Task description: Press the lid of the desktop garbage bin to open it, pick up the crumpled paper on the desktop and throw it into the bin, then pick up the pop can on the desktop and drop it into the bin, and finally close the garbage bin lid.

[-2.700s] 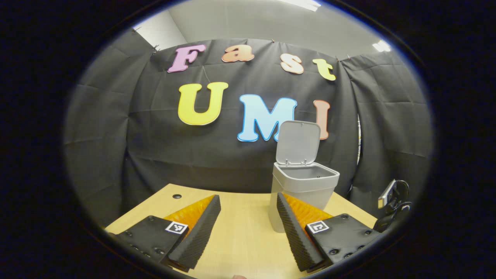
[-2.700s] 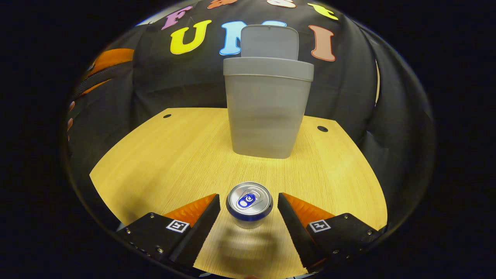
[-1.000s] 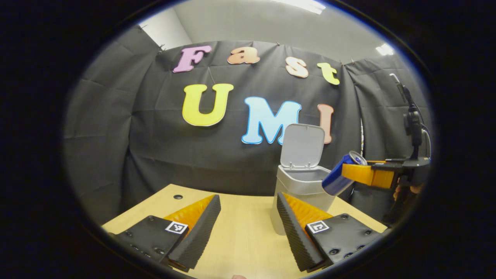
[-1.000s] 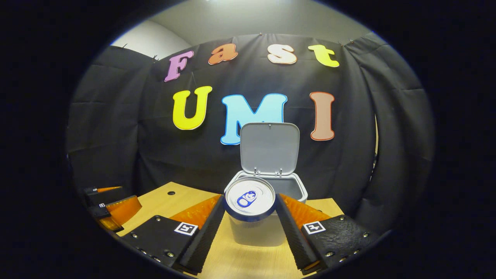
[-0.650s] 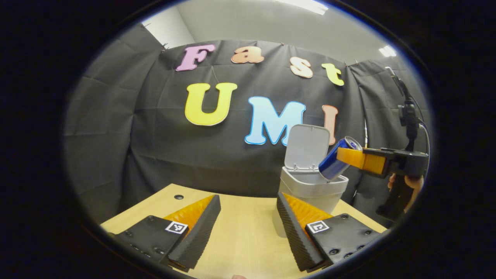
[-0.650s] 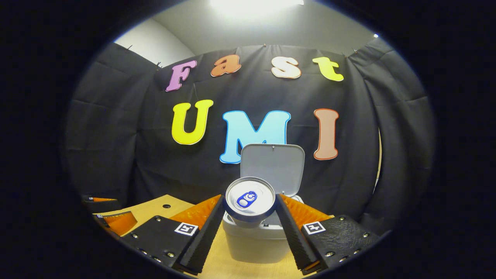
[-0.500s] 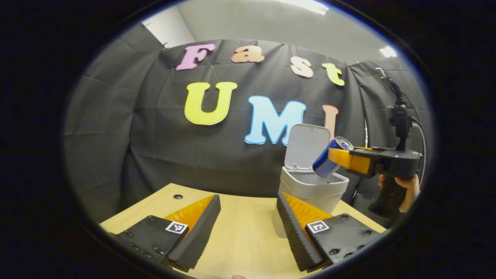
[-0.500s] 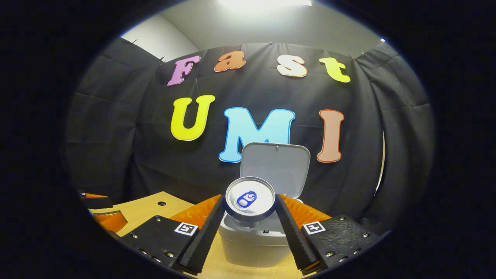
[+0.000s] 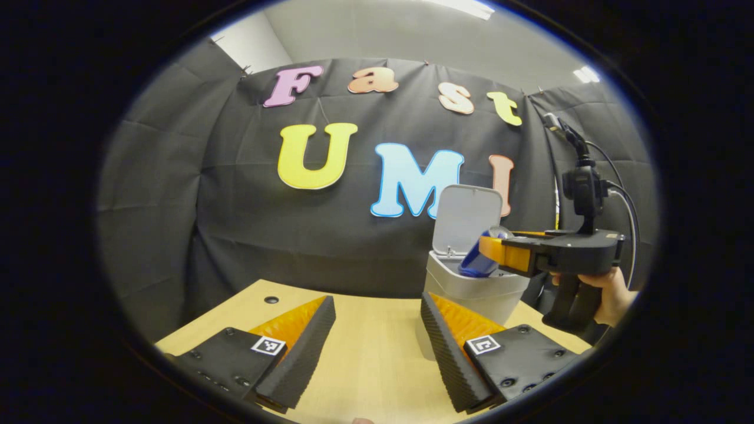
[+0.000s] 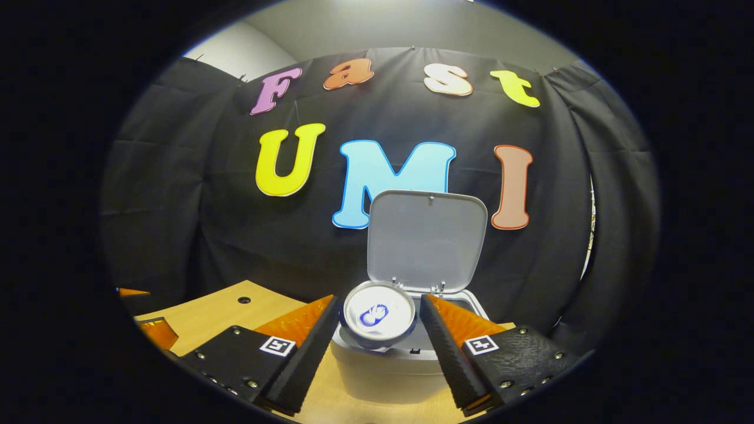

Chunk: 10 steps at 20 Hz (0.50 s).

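Note:
The grey bin (image 9: 471, 291) stands on the wooden table (image 9: 365, 353) with its lid (image 9: 468, 218) swung upright. In the left gripper view a hand (image 9: 612, 291) holds my right gripper (image 9: 486, 247) level over the bin mouth. The blue pop can (image 9: 474, 265) hangs tilted below its fingers, its lower end inside the rim. In the right gripper view the can (image 10: 379, 315) looks blurred and sits low between the parted fingers of my right gripper (image 10: 379, 297), above the bin (image 10: 383, 371) and in front of the lid (image 10: 427, 235). My left gripper (image 9: 377, 300) stands open with nothing in it, left of the bin.
The black cloth wall rises right behind the table. A round hole (image 9: 270, 299) marks the table's far left corner. My left gripper (image 10: 144, 312) shows at the left edge of the right gripper view. Bare tabletop lies left of the bin.
My right gripper carried the can from the table up over the bin, then parted its fingers a little; the can has slipped down toward the bin mouth. The left gripper stayed put.

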Motion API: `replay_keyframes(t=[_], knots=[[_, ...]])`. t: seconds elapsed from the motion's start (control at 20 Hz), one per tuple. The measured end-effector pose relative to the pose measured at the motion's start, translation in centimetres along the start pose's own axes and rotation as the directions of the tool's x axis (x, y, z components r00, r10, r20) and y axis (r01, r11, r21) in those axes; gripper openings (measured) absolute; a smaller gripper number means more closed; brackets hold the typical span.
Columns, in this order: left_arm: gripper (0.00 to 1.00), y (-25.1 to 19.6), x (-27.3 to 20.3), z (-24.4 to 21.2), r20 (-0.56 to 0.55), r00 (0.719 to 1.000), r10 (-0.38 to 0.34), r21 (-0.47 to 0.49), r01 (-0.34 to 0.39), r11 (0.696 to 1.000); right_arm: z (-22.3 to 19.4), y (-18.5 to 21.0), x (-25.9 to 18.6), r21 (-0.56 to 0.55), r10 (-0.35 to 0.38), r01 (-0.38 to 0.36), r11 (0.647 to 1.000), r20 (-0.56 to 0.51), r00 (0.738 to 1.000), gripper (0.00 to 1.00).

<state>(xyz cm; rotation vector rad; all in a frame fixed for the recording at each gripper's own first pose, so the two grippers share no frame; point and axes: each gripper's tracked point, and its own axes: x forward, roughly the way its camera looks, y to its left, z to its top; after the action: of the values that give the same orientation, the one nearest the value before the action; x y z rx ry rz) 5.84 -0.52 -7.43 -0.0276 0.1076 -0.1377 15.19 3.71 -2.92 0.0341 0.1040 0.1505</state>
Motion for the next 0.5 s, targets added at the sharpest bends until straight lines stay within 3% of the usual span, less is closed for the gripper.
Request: replay_keyframes(t=[0.5], knots=[[0.94, -0.8, 0.5, 0.0, 0.0, 1.0, -0.024, -0.002, 0.024, 1.0, 2.7, -1.4, 0.3, -0.037, -0.03, 0.031, 0.999, 0.049, 0.998, 0.92]])
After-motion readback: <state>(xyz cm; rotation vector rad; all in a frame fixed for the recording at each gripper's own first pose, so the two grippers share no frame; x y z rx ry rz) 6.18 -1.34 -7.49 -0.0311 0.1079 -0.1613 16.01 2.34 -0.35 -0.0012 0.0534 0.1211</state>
